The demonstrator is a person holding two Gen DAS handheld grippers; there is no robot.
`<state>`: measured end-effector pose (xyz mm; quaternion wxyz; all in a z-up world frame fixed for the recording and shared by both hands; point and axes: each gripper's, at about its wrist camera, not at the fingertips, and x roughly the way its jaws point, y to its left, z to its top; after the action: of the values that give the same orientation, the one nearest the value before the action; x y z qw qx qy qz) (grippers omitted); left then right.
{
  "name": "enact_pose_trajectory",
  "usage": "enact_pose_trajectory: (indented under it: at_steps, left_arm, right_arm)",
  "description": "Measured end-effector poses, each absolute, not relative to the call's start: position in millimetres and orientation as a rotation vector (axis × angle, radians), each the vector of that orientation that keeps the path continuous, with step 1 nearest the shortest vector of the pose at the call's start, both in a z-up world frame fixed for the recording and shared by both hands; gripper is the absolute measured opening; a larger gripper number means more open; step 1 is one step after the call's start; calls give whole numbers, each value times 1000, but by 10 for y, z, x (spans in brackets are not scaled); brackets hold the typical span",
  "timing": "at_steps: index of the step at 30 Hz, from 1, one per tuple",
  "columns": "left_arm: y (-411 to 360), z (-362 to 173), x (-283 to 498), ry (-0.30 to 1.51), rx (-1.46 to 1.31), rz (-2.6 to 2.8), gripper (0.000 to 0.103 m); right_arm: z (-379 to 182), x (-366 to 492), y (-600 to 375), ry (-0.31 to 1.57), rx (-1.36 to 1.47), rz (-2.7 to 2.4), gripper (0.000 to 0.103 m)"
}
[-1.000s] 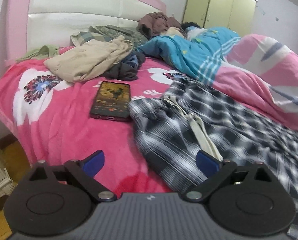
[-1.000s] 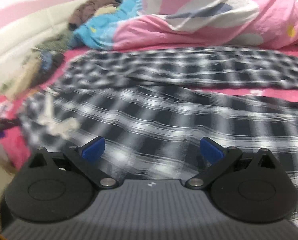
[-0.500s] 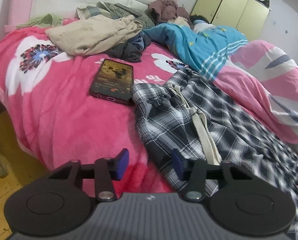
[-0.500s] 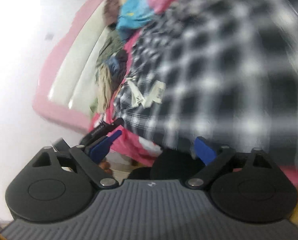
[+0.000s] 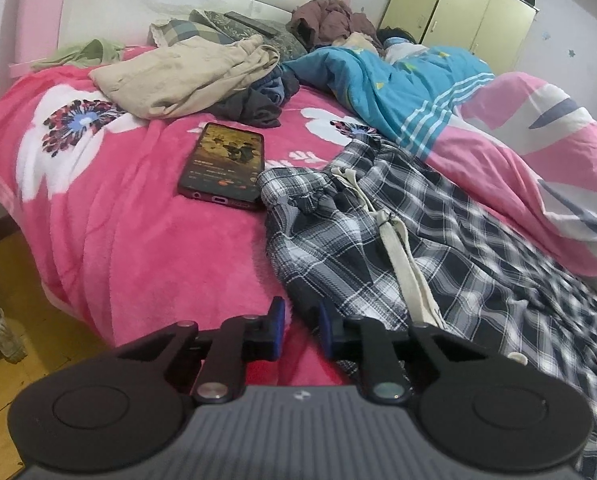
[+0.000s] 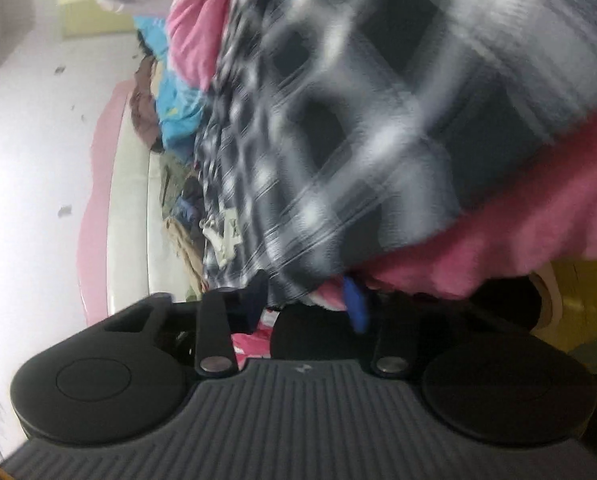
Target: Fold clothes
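Note:
Black-and-white plaid pants (image 5: 378, 256) with a cream drawstring (image 5: 402, 264) lie spread on the pink flowered blanket (image 5: 138, 220). My left gripper (image 5: 300, 330) sits at the near corner of their waistband. Its jaws are closing, a narrow gap still shows, and the plaid edge runs into that gap. The right wrist view is rolled sideways and blurred. There my right gripper (image 6: 304, 306) is at the bed's edge, also closing. The edge of the plaid pants (image 6: 338, 120) and a fold of blanket (image 6: 498, 240) sit between its blue pads, which stand apart.
A phone (image 5: 224, 164) with a lit screen lies just left of the waistband. Beige and dark clothes (image 5: 186, 76) are heaped near the headboard. A person lies under a blue quilt (image 5: 398, 76), beside a pink quilt (image 5: 538, 140). Wooden floor (image 5: 2, 264) is at left.
The left jaws went from wide open to a narrow gap at the pants' waist corner. The right gripper rolled sideways, dropped to the bed's edge, and its jaws narrowed.

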<state>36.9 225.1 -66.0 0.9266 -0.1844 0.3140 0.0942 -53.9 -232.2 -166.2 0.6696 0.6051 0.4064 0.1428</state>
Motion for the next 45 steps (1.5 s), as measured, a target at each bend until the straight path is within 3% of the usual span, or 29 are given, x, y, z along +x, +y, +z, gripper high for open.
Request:
enact_pose_trajectory:
  at_steps: [3,13,17,21,24,29,33,39,45]
  left_arm:
    - [2239,-648,367,643,-366,191,18]
    - [2254,-681,366,644,-397,192,19]
    - [2285,-667,389,625,-401,210,25]
    - [2352,-667,479,625,-436,215,26]
    - [2423,-685,601,655,-477,213,38]
    - [2512,-704,791,666,-512,220,39]
    - [2542,-720,939,675,-516,232,36]
    - [2497,-738,1041,671,-486,226,9]
    - [2411,-681,1047,644,-456,220,6]
  right_arm:
    - [-1562,-591,-2388,839,1378,360,25]
    - [-1622,-532,-2435,781,1411,336,21]
    - [-1610,-504,-2435,764,1391,359,21]
    - [-1496,-488,-2465,721,1328,373,8]
    - [-1440,-473,-2504,697,1303,371,5]
    - [-1371,-394,-2513,688,1252,348,3]
    - [-1339,-348,-2529,679,1223,339,2]
    - [-1215,-223,-2534,647,1154,330,1]
    - [-1046,-85,-2576,596,1068,322,0]
